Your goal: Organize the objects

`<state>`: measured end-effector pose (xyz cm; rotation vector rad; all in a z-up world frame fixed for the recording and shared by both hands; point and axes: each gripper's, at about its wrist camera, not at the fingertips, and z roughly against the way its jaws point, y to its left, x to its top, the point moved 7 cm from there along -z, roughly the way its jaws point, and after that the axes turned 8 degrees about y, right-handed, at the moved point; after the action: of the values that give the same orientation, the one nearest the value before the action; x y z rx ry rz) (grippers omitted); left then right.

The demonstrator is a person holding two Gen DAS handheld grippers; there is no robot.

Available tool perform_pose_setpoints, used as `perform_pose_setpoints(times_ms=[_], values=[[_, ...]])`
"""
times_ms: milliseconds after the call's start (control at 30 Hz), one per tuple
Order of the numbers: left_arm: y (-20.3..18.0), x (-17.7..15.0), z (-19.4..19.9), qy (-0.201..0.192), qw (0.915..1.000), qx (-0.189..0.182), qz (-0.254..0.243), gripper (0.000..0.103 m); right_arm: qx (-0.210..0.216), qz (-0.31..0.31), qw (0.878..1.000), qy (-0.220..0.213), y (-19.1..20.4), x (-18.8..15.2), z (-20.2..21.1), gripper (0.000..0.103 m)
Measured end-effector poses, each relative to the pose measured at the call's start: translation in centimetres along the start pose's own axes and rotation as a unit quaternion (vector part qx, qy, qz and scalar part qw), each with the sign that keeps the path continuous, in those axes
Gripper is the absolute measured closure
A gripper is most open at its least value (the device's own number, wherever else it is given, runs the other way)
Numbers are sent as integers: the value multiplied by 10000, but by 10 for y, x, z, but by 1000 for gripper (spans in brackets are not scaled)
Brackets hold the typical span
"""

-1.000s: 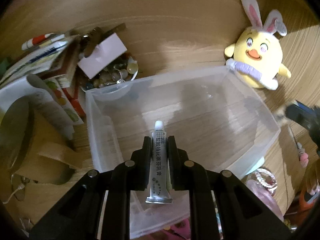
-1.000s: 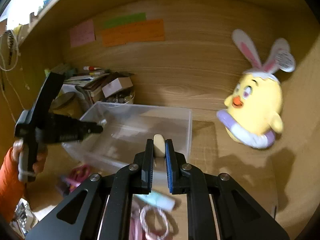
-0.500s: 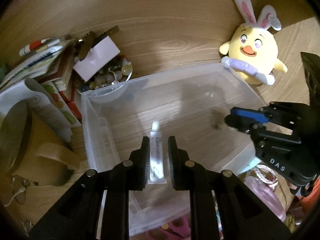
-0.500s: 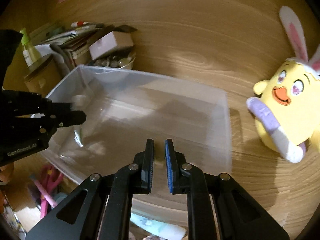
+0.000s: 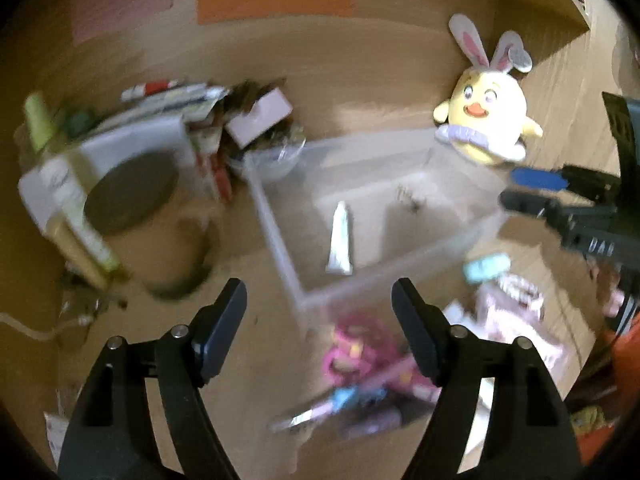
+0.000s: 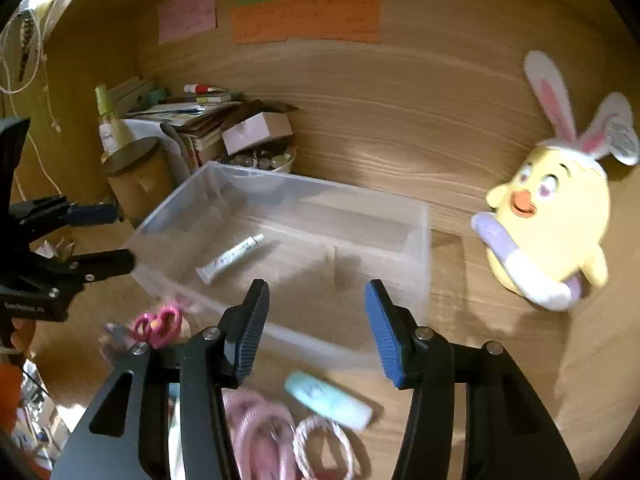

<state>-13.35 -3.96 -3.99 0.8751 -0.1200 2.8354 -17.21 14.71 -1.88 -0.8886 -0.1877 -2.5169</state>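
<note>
A clear plastic bin [image 6: 416, 248] stands on the wooden desk; it also shows in the left wrist view [image 5: 280, 248]. A white ointment tube [image 5: 340, 240] lies flat on its floor, also seen in the right wrist view [image 6: 230, 258]. A small dark item [image 5: 410, 198] lies further in. My left gripper [image 5: 320, 308] is open and empty, above the desk in front of the bin. My right gripper [image 6: 316, 320] is open and empty over the bin's near wall. Pink scissors [image 6: 158, 324], a mint tube [image 6: 328, 400] and pink cords [image 6: 256, 436] lie in front of the bin.
A yellow bunny-eared chick plush [image 6: 548, 220] sits right of the bin. A round brown lidded box [image 6: 136, 178], a bottle [image 6: 108, 128], stacked books and papers [image 6: 188, 108] and a bowl of small items [image 6: 264, 160] crowd the back left corner. Sticky notes [image 6: 306, 18] hang on the back wall.
Both grippers opened and pulled back from the bin. The ointment tube left my left gripper and now lies in the bin. The beige item my right gripper held is gone from it.
</note>
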Motion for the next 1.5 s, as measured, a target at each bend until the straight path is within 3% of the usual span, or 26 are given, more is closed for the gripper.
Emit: perform_pose_setpoints(times_ms=[300,500,733,867,1033,1267,1500], values=[[-5,-59,-32,655,9970,-340,-250,28,-84,-37,9988,472,-14,-51,-13,56],[-8,-66,-44,766,9956,-473,-250,30,-9,-9,9954,960,-19,-66,-47,56],[-10,-73,-37,714,9944,-734,-242,72,290,-18,9925,1190,-16,-69,-66,57],[-3,-81,-33,711,9957,-588,-101,86,254,112,9932,1126,-12,-70,-59,75],[12,-91,-24,619,9977,-219,142,87,81,261,9939,1067,-12,-73,-52,83],[22,-92,9,204,9987,-47,457,87,24,131,9964,834,-17,-71,-33,96],[21,-74,39,-266,9981,7,563,87,-49,102,9971,759,-17,-70,-24,95]])
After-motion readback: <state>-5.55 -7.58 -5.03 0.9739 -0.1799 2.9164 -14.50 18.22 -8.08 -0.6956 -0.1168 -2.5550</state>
